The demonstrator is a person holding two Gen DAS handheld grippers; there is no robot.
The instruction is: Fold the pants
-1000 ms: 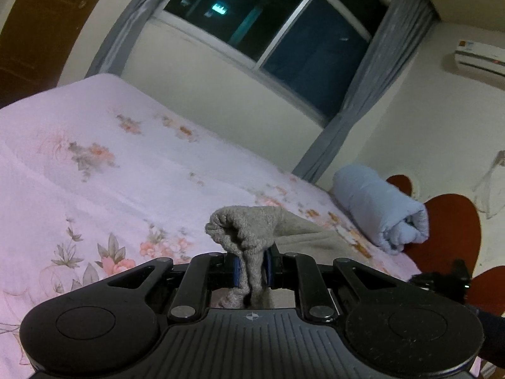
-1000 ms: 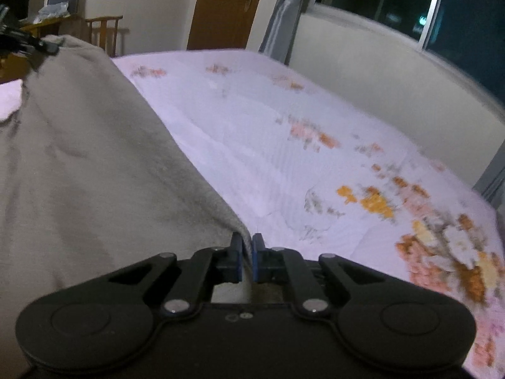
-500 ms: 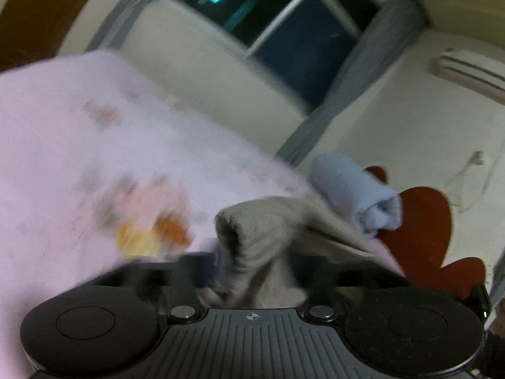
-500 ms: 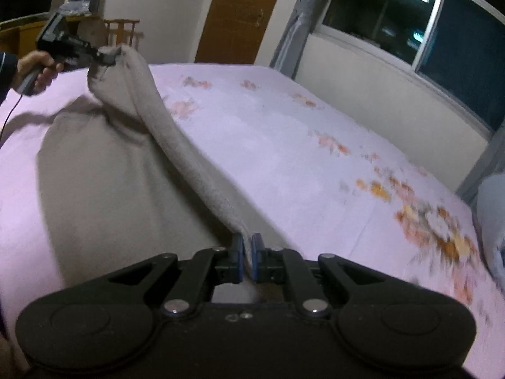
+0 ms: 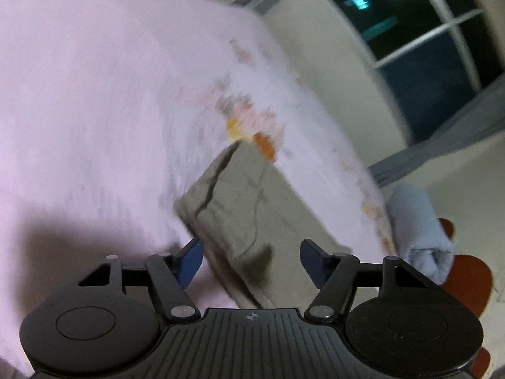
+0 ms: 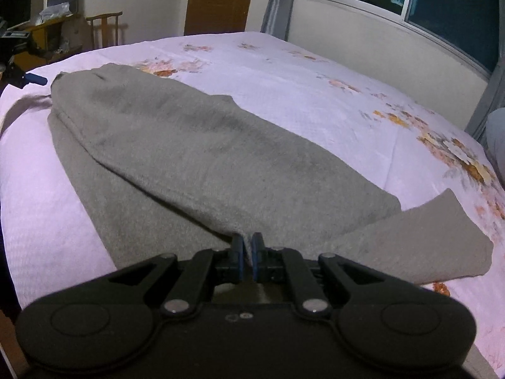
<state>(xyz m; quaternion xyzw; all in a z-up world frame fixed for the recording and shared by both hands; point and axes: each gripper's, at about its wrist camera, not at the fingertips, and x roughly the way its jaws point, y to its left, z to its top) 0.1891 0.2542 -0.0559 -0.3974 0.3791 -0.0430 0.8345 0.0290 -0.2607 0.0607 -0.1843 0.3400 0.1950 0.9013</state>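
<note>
The grey pants (image 6: 202, 145) lie on the pink floral bed (image 6: 315, 101), one leg folded over the other, with a cuff end (image 6: 435, 240) sticking out to the right. My right gripper (image 6: 248, 252) is shut on the near edge of the pants. In the blurred left wrist view my left gripper (image 5: 251, 260) is open, its blue pads (image 5: 189, 259) wide apart, just above the far end of the pants (image 5: 240, 208), which lies flat on the bed (image 5: 94, 94). The left gripper also shows far left in the right wrist view (image 6: 33, 79).
A rolled light-blue blanket (image 5: 419, 230) lies at the bed's end beside red-brown chair backs (image 5: 467, 281). A window (image 6: 442, 6) and low wall run along the bed's far side. A wooden door (image 6: 217, 0), a chair (image 6: 104, 28) and a cluttered desk (image 6: 47, 31) stand behind.
My left gripper has swung down and over, opened and let go of the pants end, which now lies on the bed. The lifted leg has come down flat over the other. The right stays shut.
</note>
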